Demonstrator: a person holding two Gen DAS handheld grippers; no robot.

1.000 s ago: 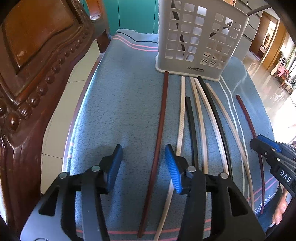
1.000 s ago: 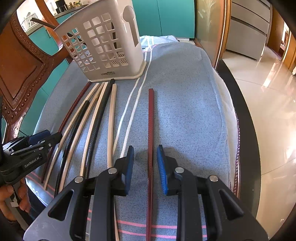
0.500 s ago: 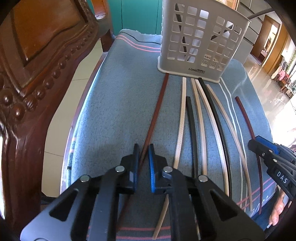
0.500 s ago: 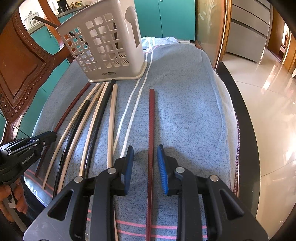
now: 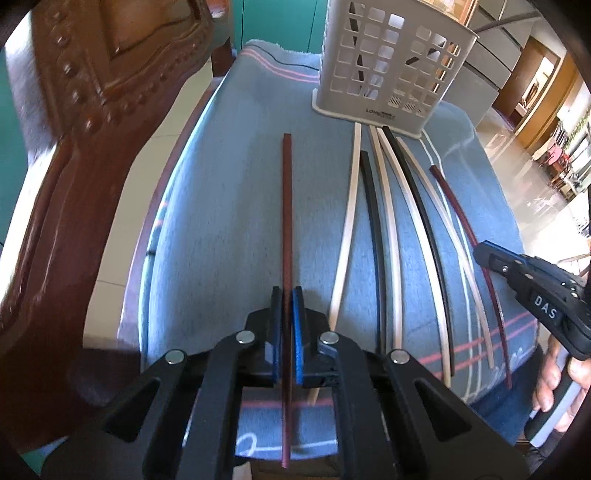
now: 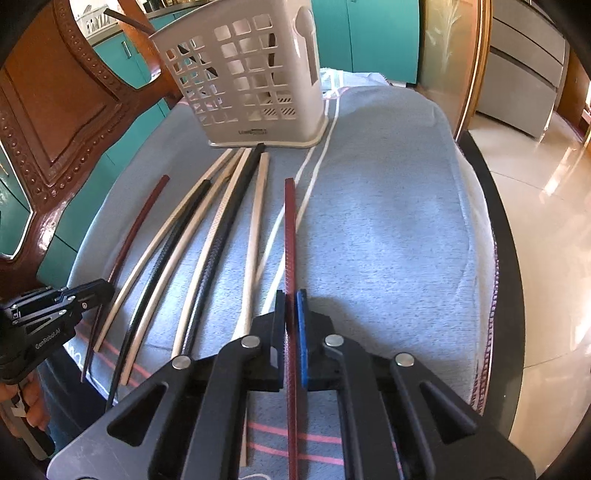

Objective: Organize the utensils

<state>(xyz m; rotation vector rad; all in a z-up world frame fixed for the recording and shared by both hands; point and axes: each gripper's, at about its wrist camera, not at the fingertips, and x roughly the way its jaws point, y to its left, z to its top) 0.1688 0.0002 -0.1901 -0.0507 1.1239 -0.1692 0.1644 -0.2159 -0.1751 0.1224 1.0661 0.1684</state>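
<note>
Several long chopsticks, cream (image 5: 349, 229), black (image 5: 371, 236) and dark red, lie side by side on a blue-grey cloth (image 5: 229, 229) in front of a white perforated utensil basket (image 5: 391, 62). My left gripper (image 5: 287, 295) is shut on a dark red chopstick (image 5: 287, 206) and holds it clear of the row, pointing toward the basket. My right gripper (image 6: 293, 297) is shut on another dark red chopstick (image 6: 290, 229), which runs forward between its jaws. The basket also shows in the right wrist view (image 6: 251, 77), with dark sticks standing inside it.
A carved wooden chair back (image 5: 81, 122) stands close on the left. The cloth's right edge (image 6: 491, 258) drops to a shiny tiled floor (image 6: 546, 229). Teal cabinets (image 6: 380, 33) are behind the basket. The other gripper appears at each view's side (image 5: 535, 295) (image 6: 48, 310).
Both grippers have closed on their dark red chopsticks. The left one's chopstick has swung away from the row and off the basket's foot; the right one has lifted slightly.
</note>
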